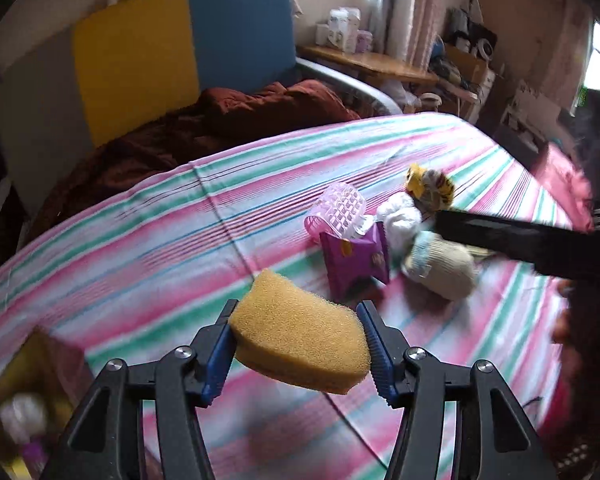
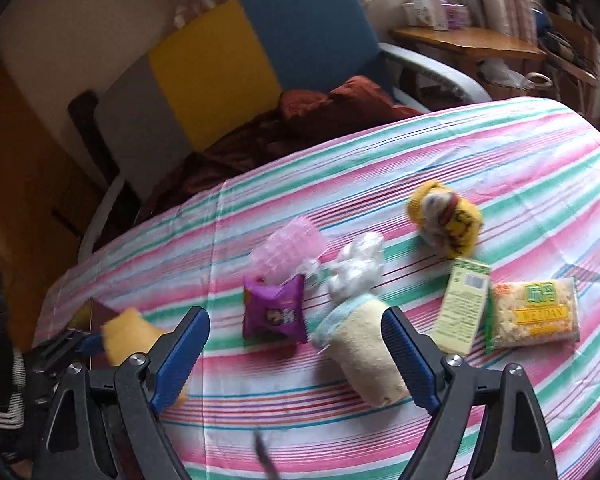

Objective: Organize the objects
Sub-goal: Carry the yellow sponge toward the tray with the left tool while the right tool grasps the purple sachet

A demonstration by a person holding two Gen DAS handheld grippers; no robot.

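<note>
My left gripper (image 1: 298, 322) is shut on a yellow sponge (image 1: 300, 332) and holds it above the striped tablecloth (image 1: 140, 240). The sponge also shows at the left of the right wrist view (image 2: 126, 338). My right gripper (image 2: 296, 332) is open and empty, above a cream rolled sock (image 2: 364, 356). On the cloth lie a purple snack packet (image 2: 274, 314), a pink hair roller (image 2: 286, 246), a white crumpled bundle (image 2: 358, 266), a yellow and grey sock roll (image 2: 446, 218), a green carton (image 2: 462, 306) and a noodle packet (image 2: 534, 314).
A brown box (image 1: 32, 384) holding a white item and something yellow stands at the table's left edge. A chair with yellow and blue back panels (image 1: 180, 52) and a dark red blanket (image 1: 220, 120) stands behind the table. A wooden shelf with clutter (image 1: 372, 64) is at the back right.
</note>
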